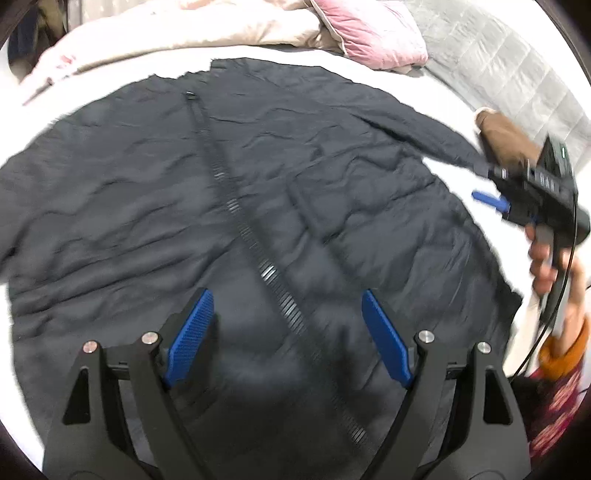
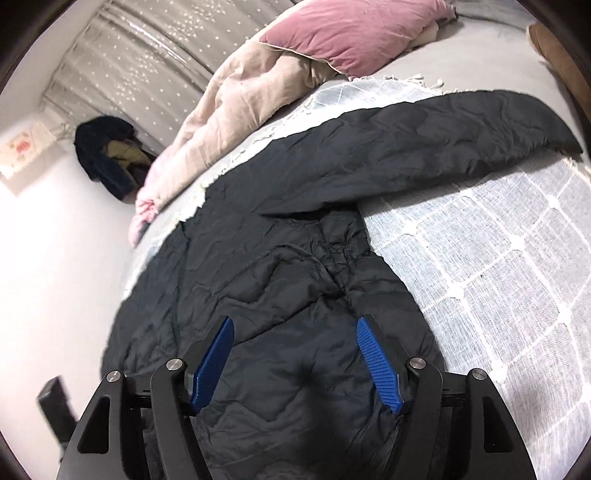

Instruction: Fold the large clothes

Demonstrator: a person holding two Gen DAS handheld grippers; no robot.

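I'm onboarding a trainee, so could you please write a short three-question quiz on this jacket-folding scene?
1. True or false: the black jacket lies spread on the bed.
2. What colour is the pillow? A green, B pink, C yellow.
3. Is anything between the left claw pads?

Key: 1 true. 2 B. 3 No, it is open above the zipper; the right claw is open too.

I had the bed (image 2: 498, 280) under me, its white checked cover spread flat, with the dark jacket (image 1: 229, 206) lying open across it, one sleeve stretched out, and a rumpled beige duvet (image 2: 236, 110) and pink pillow (image 2: 354, 33) heaped at the far edge.
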